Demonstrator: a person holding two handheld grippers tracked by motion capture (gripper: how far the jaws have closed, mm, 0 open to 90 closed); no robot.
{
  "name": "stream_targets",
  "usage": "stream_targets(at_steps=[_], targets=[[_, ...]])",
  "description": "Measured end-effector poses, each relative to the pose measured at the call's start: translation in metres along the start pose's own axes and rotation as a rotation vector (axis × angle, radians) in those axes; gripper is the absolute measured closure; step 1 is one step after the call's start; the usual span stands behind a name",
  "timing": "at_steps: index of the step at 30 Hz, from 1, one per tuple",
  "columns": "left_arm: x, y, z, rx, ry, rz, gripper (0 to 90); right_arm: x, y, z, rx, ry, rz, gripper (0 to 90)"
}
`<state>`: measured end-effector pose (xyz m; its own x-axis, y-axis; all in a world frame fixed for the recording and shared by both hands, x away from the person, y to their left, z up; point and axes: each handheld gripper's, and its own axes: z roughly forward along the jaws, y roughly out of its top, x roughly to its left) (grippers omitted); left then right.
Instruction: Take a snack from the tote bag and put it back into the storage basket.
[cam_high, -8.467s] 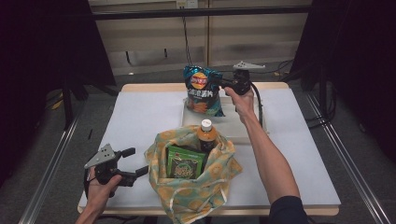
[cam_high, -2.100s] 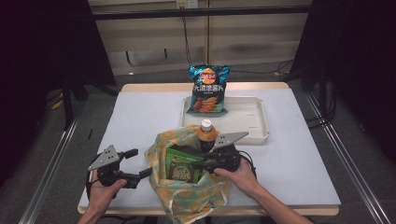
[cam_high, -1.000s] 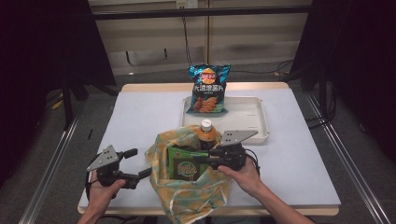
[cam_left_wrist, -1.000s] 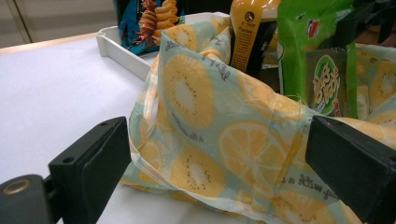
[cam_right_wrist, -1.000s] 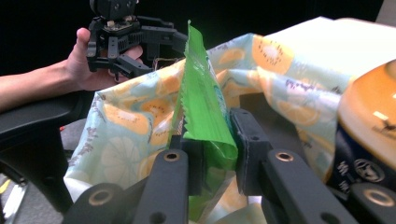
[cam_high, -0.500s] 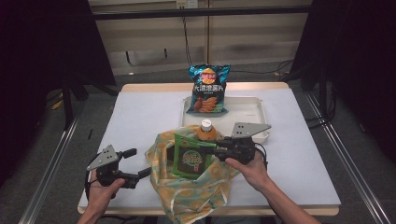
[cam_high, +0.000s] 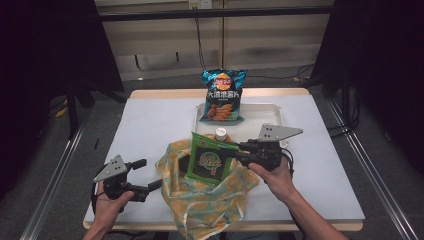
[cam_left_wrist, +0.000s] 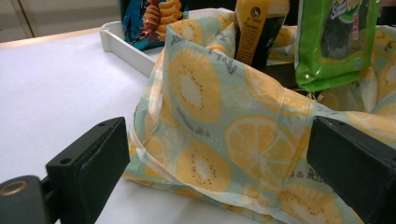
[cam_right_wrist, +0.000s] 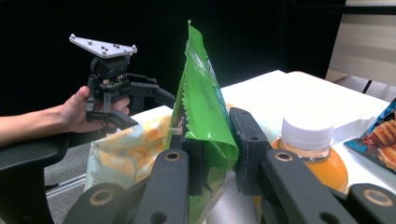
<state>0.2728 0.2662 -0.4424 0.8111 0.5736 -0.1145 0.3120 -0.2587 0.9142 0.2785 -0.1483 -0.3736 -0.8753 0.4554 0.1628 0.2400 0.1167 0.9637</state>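
The green snack packet stands nearly upright over the mouth of the fruit-print cloth bag, its zigzag top edge up and its printed face towards the near side of the table. It is pinched at one side edge, its lower end just above the bag's opening. The bag, pale with orange and kiwi slices, sits slumped and open on the white tabletop near the front edge. An orange-capped bottle of dark drink stands inside it, just behind the packet.

Two claws, left and right; two snack bags, green and blue; one bottle; one cloth bag; one tray.
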Motion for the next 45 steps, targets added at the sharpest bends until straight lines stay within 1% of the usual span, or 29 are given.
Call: stream_targets(at_steps=[1, 7, 8, 10, 11, 12, 13, 15, 17, 21, 22, 23, 28, 30, 32, 34, 36, 37, 39, 41, 42, 43, 44, 45], targets=[[0.0, 0.0, 0.0, -0.007, -0.014, -0.002, 5.6, 0.0, 0.001, -0.001, -0.006, -0.002, -0.002, 77.1], [0.0, 0.0, 0.001, -0.01, -0.012, -0.006, 5.6, 0.001, 0.008, -0.009, -0.029, -0.008, -0.01, 77.1], [-0.001, 0.001, 0.001, -0.007, -0.004, -0.007, 5.6, 0.001, 0.009, -0.01, -0.035, -0.009, -0.012, 77.1], [-0.001, 0.001, 0.002, 0.002, -0.005, -0.002, 5.6, 0.0, 0.013, -0.016, -0.054, -0.016, -0.014, 77.1], [-0.002, 0.0, 0.002, -0.002, -0.004, -0.01, 5.6, 0.0, 0.014, -0.018, -0.058, -0.019, -0.015, 77.1], [-0.001, 0.0, 0.002, -0.006, -0.018, -0.008, 5.7, 0.0, 0.015, -0.02, -0.063, -0.024, -0.016, 77.1], [-0.001, 0.0, 0.001, -0.007, -0.012, -0.007, 5.6, 0.0, 0.016, -0.021, -0.071, -0.025, -0.018, 77.1], [-0.001, 0.0, 0.001, -0.013, -0.019, -0.011, 5.7, -0.001, 0.017, -0.023, -0.072, -0.026, -0.016, 77.1], [-0.001, 0.0, 0.001, -0.01, -0.016, -0.009, 5.6, -0.002, 0.019, -0.027, -0.08, -0.02, -0.012, 77.1], [0.0, 0.0, 0.001, -0.011, -0.018, -0.011, 5.6, -0.004, 0.02, -0.031, -0.085, -0.036, -0.012, 77.1], [-0.001, 0.0, 0.0, -0.002, -0.004, -0.007, 5.6, -0.004, 0.021, -0.032, -0.086, -0.039, -0.014, 77.1], [0.0, 0.0, 0.001, -0.013, -0.023, -0.01, 5.7, -0.004, 0.022, -0.033, -0.091, -0.045, -0.015, 77.1], [0.0, 0.0, 0.001, -0.017, -0.025, -0.012, 5.6, -0.006, 0.027, -0.042, -0.117, -0.061, -0.02, 77.2], [0.0, 0.0, 0.001, -0.017, -0.023, -0.011, 5.6, -0.007, 0.028, -0.046, -0.126, -0.06, -0.018, 77.2], [0.0, 0.0, 0.001, -0.016, -0.025, -0.017, 5.7, -0.008, 0.029, -0.048, -0.124, -0.068, -0.019, 77.2], [0.0, 0.0, 0.001, -0.014, -0.022, -0.014, 5.6, -0.01, 0.029, -0.051, -0.126, -0.074, -0.017, 77.2], [0.0, 0.0, 0.002, -0.015, -0.024, -0.02, 5.6, -0.01, 0.033, -0.056, -0.126, -0.089, -0.037, 77.2], [0.0, -0.001, 0.001, -0.012, -0.02, -0.017, 5.6, -0.011, 0.035, -0.059, -0.138, -0.097, -0.039, 77.2], [0.0, 0.0, 0.001, -0.011, -0.018, -0.013, 5.6, -0.012, 0.038, -0.065, -0.152, -0.095, -0.035, 77.3], [0.0, 0.0, 0.002, -0.014, -0.019, -0.019, 5.7, -0.013, 0.04, -0.07, -0.156, -0.101, -0.039, 77.5], [0.0, 0.0, 0.001, -0.011, -0.026, -0.013, 5.6, -0.013, 0.04, -0.072, -0.157, -0.104, -0.04, 77.5], [-0.001, 0.0, 0.001, -0.013, -0.021, -0.021, 5.6, -0.014, 0.04, -0.073, -0.158, -0.105, -0.037, 77.6], [0.0, 0.0, 0.001, -0.009, -0.018, -0.013, 5.6, -0.016, 0.04, -0.075, -0.156, -0.11, -0.038, 77.6], [-0.001, 0.0, 0.001, -0.011, -0.015, -0.015, 5.6, -0.017, 0.04, -0.076, -0.155, -0.114, -0.034, 77.6]])
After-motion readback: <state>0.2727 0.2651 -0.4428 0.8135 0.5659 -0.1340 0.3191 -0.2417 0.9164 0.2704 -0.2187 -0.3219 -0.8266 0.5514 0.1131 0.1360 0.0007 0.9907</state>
